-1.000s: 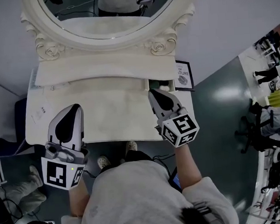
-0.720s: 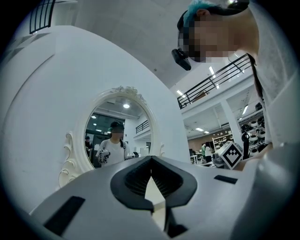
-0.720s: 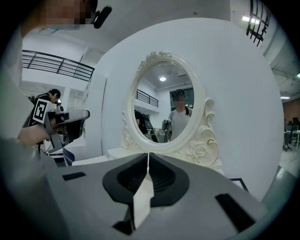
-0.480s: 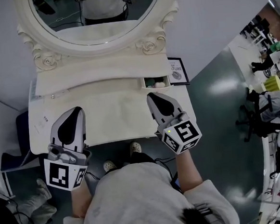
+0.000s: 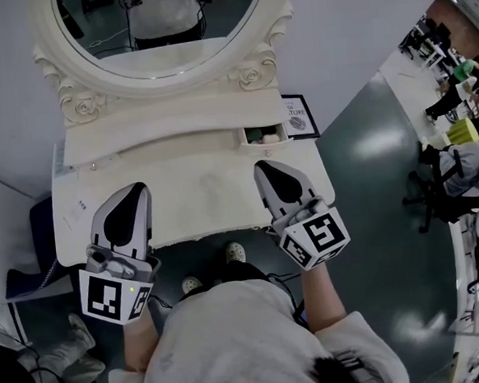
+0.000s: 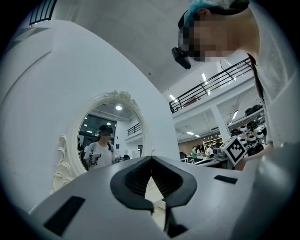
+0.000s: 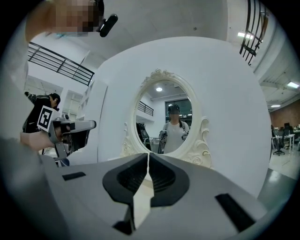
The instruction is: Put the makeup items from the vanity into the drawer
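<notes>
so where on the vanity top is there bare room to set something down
The widest bare patch is the middle of the vanity top, between the left tool and right tool. The right rear corner is crowded: the open drawer holds items, with the framed sign beside it. Small bits lie near the left edge.

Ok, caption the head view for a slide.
Shut, empty left claw and right claw over the vanity top below the oval mirror; small drawer open.
</notes>
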A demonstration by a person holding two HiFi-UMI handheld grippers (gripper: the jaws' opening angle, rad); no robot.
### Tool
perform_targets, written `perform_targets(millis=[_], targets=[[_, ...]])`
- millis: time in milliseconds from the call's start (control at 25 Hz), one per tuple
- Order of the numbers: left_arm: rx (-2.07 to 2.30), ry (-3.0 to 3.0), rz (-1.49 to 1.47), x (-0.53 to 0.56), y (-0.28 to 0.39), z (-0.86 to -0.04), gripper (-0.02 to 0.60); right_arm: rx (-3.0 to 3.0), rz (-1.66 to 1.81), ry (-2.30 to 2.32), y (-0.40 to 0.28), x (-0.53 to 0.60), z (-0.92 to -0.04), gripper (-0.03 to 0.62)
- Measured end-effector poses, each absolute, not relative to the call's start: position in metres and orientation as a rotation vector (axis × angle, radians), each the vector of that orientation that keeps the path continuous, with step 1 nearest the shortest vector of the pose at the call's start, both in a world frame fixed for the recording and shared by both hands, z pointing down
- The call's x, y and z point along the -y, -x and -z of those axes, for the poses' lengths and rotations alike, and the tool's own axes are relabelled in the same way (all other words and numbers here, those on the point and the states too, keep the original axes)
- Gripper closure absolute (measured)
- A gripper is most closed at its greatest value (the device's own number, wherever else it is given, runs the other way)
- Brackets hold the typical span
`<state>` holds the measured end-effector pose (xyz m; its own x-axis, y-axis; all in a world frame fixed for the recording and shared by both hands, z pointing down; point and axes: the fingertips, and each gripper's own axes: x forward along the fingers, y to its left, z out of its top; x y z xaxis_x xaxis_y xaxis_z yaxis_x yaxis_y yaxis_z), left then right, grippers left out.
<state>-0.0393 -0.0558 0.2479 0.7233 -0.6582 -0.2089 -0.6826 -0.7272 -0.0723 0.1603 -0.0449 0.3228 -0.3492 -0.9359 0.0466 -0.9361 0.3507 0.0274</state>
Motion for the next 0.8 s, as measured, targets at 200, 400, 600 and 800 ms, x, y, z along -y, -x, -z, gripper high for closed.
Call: perform_targets(millis=[200, 400, 600, 800], targets=[[-1.063, 2.796, -0.253, 0.048, 0.045, -0.249, 0.566, 2.532, 0.032, -1.800, -0.153, 0.031, -0.314, 0.568], [-1.037, 2.810, -0.253, 0.042, 0.050, -0.251, 0.566, 2.520, 0.063, -1.827, -0.145, 0.018, -0.310, 0.568], [-1.021, 2.818, -0.250, 0.037, 0.055, -0.252, 0.566, 2.513, 0.092, -1.863, -0.139, 0.006, -0.304, 0.568], [-1.007, 2.822, -0.256, 0.032, 0.060, -0.251, 0.566, 2.505, 0.118, -1.881, -0.131, -0.002, -0.300, 0.568]])
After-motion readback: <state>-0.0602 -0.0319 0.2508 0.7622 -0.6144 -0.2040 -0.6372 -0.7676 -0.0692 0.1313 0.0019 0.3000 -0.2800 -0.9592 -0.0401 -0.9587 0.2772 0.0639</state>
